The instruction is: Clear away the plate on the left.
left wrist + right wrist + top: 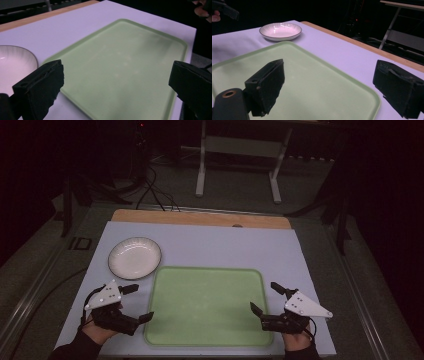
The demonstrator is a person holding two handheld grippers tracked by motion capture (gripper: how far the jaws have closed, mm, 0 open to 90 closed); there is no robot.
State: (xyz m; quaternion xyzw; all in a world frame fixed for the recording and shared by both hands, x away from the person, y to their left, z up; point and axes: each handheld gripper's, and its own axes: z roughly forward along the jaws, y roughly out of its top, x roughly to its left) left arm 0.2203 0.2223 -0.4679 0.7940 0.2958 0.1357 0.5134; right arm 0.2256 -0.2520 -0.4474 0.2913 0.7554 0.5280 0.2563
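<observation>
So the setup was a pale lilac-white tabletop (200, 245) with a strip of bare wood along its far edge, and on it sat a flat, pale green rectangular plastic tray (207, 305) with rounded corners, near the middle and toward the near edge. Nothing was lying on the tray. Just off its far left corner was a small round white ceramic dish (134, 257) with a thin dark rim, close to the tray but not touching it from what I could see. The left gripper (139, 303) hung at the tray's near left side, black fingers (40, 87) spread wide and released, nothing between them, one tip about over the tray's left edge. In the left gripper view the tray stretched out between the two fingers with the dish peeking in at the left. The right gripper (266, 297) was over the tray's near right corner, its fingers (265, 85) also spread apart and gripping nothing; its view looked across the tray toward the dish at the far end. Both hands came in from the near edge, well apart, one on each side of the tray. Couldn't tell whether either gripper touched the tray.
</observation>
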